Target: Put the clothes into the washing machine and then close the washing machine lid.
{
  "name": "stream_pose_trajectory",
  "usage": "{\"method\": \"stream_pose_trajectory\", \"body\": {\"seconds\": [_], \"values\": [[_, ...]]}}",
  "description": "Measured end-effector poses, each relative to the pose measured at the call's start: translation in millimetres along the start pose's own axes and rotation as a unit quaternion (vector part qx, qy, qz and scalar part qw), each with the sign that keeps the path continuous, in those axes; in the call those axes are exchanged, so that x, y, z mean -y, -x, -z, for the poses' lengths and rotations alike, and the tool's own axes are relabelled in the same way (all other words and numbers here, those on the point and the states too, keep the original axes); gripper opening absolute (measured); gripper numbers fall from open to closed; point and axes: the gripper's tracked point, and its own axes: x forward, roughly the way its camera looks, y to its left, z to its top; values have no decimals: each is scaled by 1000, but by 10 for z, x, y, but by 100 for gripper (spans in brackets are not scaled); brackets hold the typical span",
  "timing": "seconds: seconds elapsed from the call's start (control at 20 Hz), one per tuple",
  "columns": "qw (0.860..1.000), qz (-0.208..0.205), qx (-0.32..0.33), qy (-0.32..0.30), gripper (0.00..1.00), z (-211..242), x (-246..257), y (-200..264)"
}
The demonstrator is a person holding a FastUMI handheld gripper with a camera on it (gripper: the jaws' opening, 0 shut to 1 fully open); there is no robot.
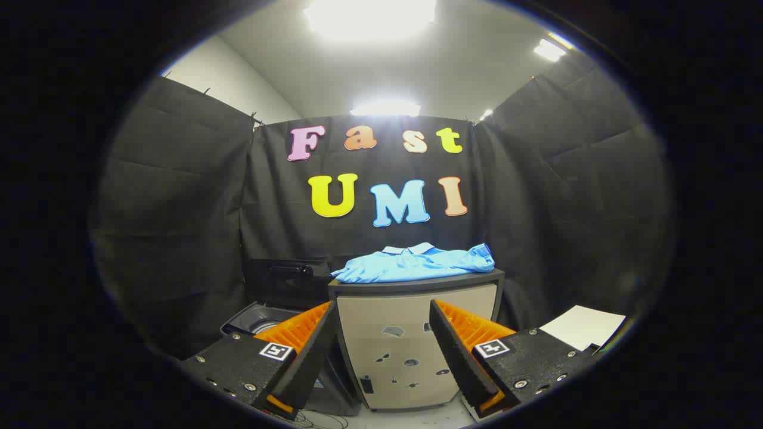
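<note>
Ahead, the shirt (415, 263) is lying left-to-right atop the cabinet (417, 333), beyond and above the gripper (381, 351), whose fingers are standing wide, holding nothing.

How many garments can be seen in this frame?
1: a light blue shirt lying on top of the cabinet, beyond the open gripper. Others could lie hidden inside the washing machine.

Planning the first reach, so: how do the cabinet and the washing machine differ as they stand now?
The cabinet is pale-fronted with a dark top and stands straight ahead beyond the open gripper; the washing machine is dark and sits lower, beside it. The cabinet carries the blue shirt on top; the washing machine has its lid raised, nothing seen on it. Both stand against the black cloth wall.
</note>
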Motion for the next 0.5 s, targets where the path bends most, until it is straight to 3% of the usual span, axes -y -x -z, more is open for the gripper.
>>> {"method": "stream_pose_trajectory", "body": {"seconds": [0.5], "values": [[1000,-4,-6,-2,95,62,-37,14]]}}
